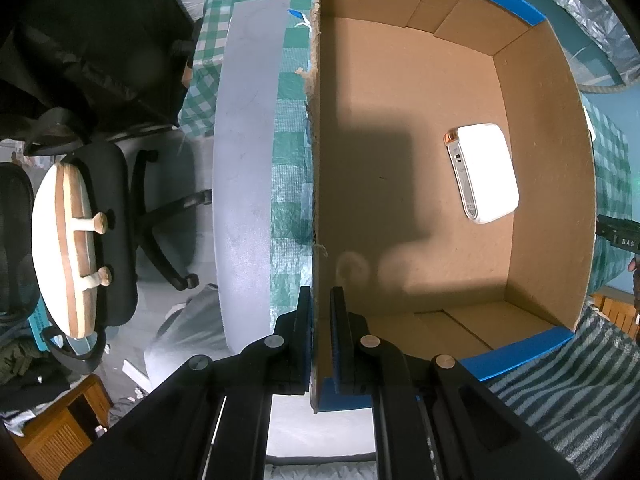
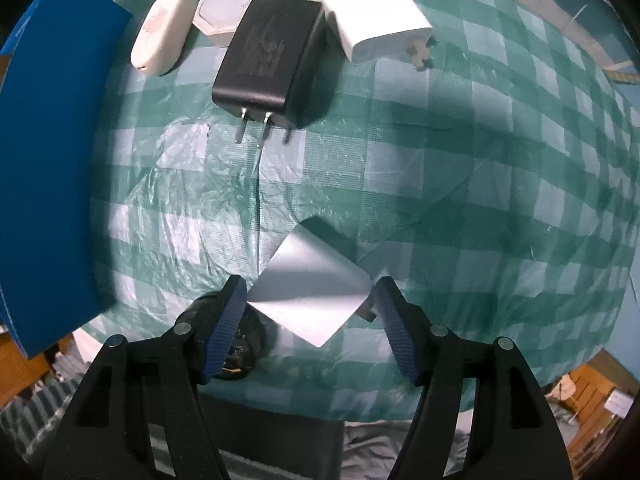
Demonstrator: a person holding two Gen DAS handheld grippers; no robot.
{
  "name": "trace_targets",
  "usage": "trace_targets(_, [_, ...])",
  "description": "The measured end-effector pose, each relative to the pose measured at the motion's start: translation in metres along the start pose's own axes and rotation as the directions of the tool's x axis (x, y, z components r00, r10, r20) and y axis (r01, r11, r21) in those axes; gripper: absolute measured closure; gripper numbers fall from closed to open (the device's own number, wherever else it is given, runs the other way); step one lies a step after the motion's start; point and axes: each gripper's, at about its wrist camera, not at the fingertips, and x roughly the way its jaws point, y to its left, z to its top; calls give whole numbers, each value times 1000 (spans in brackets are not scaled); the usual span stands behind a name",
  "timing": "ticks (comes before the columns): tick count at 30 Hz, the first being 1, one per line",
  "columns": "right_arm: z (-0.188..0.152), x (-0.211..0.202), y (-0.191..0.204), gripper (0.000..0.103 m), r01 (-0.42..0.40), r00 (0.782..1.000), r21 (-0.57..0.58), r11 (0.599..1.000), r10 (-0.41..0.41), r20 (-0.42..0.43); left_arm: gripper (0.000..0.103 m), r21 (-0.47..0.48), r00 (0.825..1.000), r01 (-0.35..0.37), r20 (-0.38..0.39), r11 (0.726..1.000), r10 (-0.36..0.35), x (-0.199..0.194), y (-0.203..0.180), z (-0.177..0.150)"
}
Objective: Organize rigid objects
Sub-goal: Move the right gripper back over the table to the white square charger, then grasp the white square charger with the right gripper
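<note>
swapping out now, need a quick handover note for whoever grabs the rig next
Left claw: shut on the cardboard box wall, steadying it.
Right claw: open, straddling a white charger on the checked tablecloth; pads not pressing yet.
Done: one white power bank lies in the box.
Left: this charger, the black adapter, white plug adapter, oval case and octagonal device.

— We see a green-and-white checked tablecloth (image 2: 460,128), a black charger (image 2: 268,56) and a white one (image 2: 372,12).
— We also see a brown cardboard box (image 1: 540,184), blue outside, and blue gripper pads (image 2: 228,320).
</note>
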Motion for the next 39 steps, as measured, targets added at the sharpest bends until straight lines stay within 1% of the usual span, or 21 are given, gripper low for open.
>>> trace_targets(2, [-2,-1,9,29,32,999,-67,997,-32,8,95,0,1000,0,-2,1000,0,0,0,0])
trace_targets(3, [-3,-1,14,26,64,998,-133,989,-62,18,95,3,1000,-2,-2,1000,2,0,0,0])
trace_targets(6, [-8,-2,24,24,132,991,-286,949,-121,56,95,7,1000,-3,-1,1000,3,0,0,0])
trace_targets(11, [-12,1,29,24,144,990,-443,885,-132,58,95,4,1000,1,-4,1000,-1,1,1,-1])
trace_targets(14, [-14,6,33,24,149,989,-505,850,-135,64,95,2,1000,2,-3,1000,-2,2,1,-1])
trace_targets(15, [-15,8,35,25,151,988,-528,836,-139,63,95,2,1000,2,-3,1000,-2,2,1,-1])
trace_targets(17, [-15,12,38,35,136,990,-538,832,-135,41,95,0,1000,3,-4,1000,-3,2,1,-1])
trace_targets(18, [-16,16,38,47,119,992,-519,846,-128,19,95,-1,1000,4,-4,1000,-4,2,1,-1])
trace_targets(19, [-14,18,36,51,112,992,-495,862,-124,7,95,-1,1000,5,-3,1000,-5,2,2,-1])
trace_targets(20, [-6,19,27,52,105,993,-447,888,-119,-2,95,-1,1000,5,-4,1000,-5,2,2,-1])
trace_targets(21, [-1,20,19,53,87,995,-367,926,-99,-12,95,-2,1000,5,-4,1000,-5,2,2,-1])
trace_targets(22, [2,20,12,53,73,996,-315,946,-83,-19,95,-2,1000,5,-5,1000,-5,3,2,-2])
trace_targets(23, [6,20,2,53,41,998,-210,977,-49,-33,95,-2,1000,6,-5,1000,-6,2,2,-2])
trace_targets(24, [8,20,-5,53,21,999,-150,988,-27,-39,95,-1,1000,6,-6,1000,-6,3,2,-2])
trace_targets(26, [12,21,-14,52,-4,999,-76,997,1,-44,95,0,1000,5,-9,1000,-5,3,1,-2])
trace_targets(27, [13,21,-15,52,-4,999,-66,998,2,-41,95,2,1000,5,-11,1000,-5,4,2,-2])
trace_targets(32, [15,22,-16,52,34,999,-69,997,-36,-31,95,3,1000,7,-11,1000,-7,4,1,-2])
trace_targets(34, [11,28,-9,53,41,999,-62,997,-42,-23,95,5,1000,7,-10,1000,-7,5,1,-2])
trace_targets(35, [11,28,-10,53,38,999,-53,998,-39,-20,95,5,1000,6,-10,1000,-6,5,1,-3])
trace_targets(37, [-4,28,-4,53,26,1000,-35,999,-27,-14,95,6,1000,7,-11,1000,-7,5,1,-3])
trace_targets(39, [-6,21,-1,53,8,1000,-26,1000,-8,-4,95,9,1000,8,-11,1000,-8,5,1,-3])
